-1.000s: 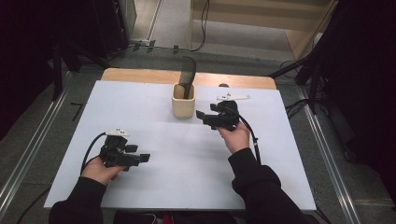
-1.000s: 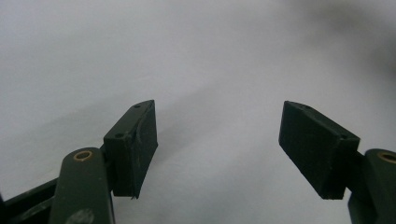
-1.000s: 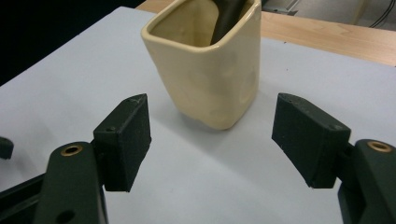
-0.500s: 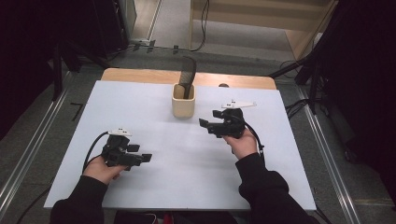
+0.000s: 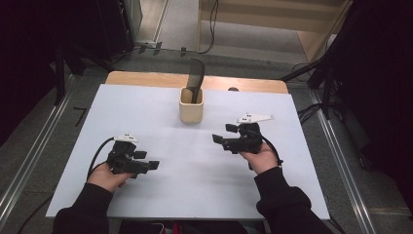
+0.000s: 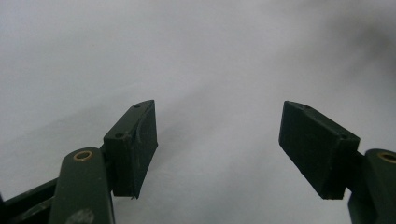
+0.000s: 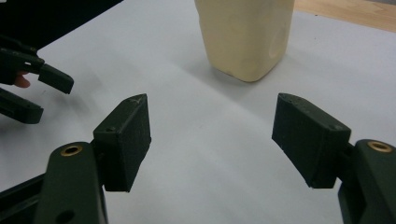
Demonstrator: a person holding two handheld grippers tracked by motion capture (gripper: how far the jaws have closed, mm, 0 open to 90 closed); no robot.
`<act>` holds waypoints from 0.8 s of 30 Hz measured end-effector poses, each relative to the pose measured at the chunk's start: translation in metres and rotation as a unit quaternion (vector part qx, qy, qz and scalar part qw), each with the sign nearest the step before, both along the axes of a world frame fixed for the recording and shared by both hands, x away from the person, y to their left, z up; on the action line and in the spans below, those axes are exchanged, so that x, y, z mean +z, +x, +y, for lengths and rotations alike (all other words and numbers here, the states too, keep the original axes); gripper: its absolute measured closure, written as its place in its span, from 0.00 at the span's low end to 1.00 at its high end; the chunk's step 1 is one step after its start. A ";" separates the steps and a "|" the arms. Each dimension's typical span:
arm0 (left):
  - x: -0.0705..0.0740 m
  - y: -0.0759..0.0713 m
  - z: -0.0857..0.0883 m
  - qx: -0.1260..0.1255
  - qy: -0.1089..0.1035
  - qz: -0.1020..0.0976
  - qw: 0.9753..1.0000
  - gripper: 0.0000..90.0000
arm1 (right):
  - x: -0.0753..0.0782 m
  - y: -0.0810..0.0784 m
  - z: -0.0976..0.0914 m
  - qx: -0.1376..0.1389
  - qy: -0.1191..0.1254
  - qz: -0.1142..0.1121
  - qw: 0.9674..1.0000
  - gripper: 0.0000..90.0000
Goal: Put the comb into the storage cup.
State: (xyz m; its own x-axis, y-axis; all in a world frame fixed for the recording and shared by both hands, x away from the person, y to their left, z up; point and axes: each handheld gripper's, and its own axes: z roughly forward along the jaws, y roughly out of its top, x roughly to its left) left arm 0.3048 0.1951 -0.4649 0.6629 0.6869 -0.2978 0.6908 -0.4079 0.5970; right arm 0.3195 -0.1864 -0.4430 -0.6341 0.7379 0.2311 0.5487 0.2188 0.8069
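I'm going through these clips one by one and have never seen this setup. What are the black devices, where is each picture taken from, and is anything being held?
A person sits at a white table with a hand-held two-jaw gripper in each hand: the left gripper and the right gripper. One picture looks down from above the person. The other two come from cameras riding on the grippers, looking along their black jaws. A cream holder stands on the table with a black spatula upright in it. Both grippers are open and hold nothing.
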 end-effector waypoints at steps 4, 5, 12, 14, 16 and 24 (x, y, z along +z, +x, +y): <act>0.000 0.000 0.000 -0.003 -0.002 0.000 1.000 0.32 | -0.002 -0.006 -0.003 0.007 -0.003 -0.001 1.000 0.28; 0.000 0.000 -0.001 -0.004 -0.003 0.000 1.000 0.32 | -0.002 -0.007 -0.004 0.008 -0.003 -0.001 1.000 0.28; 0.001 0.000 -0.001 -0.006 -0.003 -0.001 1.000 0.32 | -0.007 -0.015 -0.014 0.011 -0.006 0.004 1.000 0.28; 0.001 -0.001 -0.001 -0.006 -0.004 -0.001 1.000 0.32 | -0.008 -0.017 -0.017 0.015 -0.006 0.010 1.000 0.28; 0.001 -0.001 -0.001 -0.008 -0.003 -0.001 1.000 0.32 | -0.010 -0.020 -0.020 0.016 -0.006 0.010 1.000 0.27; 0.002 -0.002 -0.002 -0.013 -0.003 -0.001 1.000 0.32 | -0.019 -0.032 -0.028 0.032 -0.019 0.029 0.999 0.27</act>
